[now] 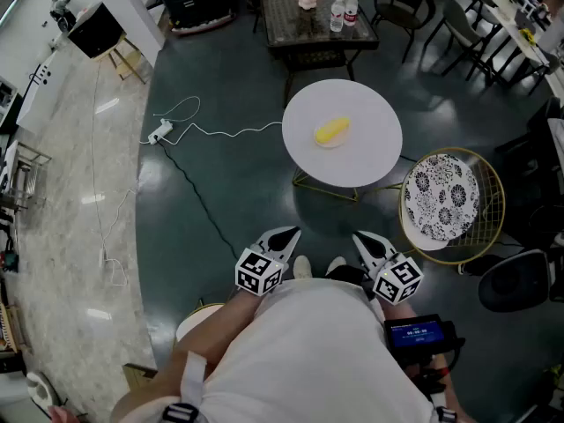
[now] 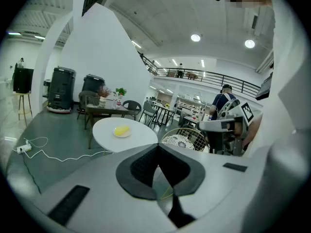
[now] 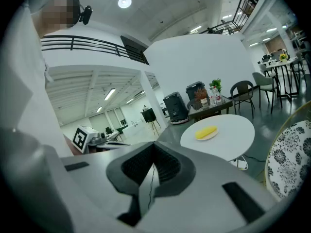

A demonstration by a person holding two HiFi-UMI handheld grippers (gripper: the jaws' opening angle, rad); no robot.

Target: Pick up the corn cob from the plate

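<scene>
1. Closest to me, a person (image 1: 300,359) in a white top holds both grippers low in front of the body. Both point ahead and a little down.
2. The left gripper (image 1: 291,233) has its jaws pressed together tip to tip, with nothing between them.
3. The right gripper (image 1: 359,237) is closed as well. Only a hairline seam shows between its pads, and it holds nothing.
4. Dark floor (image 1: 229,201) lies between the grippers and the surface, so both are well apart from it. A white cable (image 1: 220,132) trails over the floor to the left.
5. A wire chair (image 1: 441,196) with a patterned cushion stands just beside the surface, on the person's right.
6. The round white surface (image 1: 370,161) carries a small plate (image 1: 333,144) near its middle.
7. The corn cob (image 1: 332,130) lies flat on the plate. In the head view its long axis runs from lower left to upper right, more crosswise than pointing away. I cannot tell which end is the tip.
8. Farthest off stands a dark surface (image 1: 291,25) with bottles (image 1: 344,11) on it and chairs around it.
</scene>
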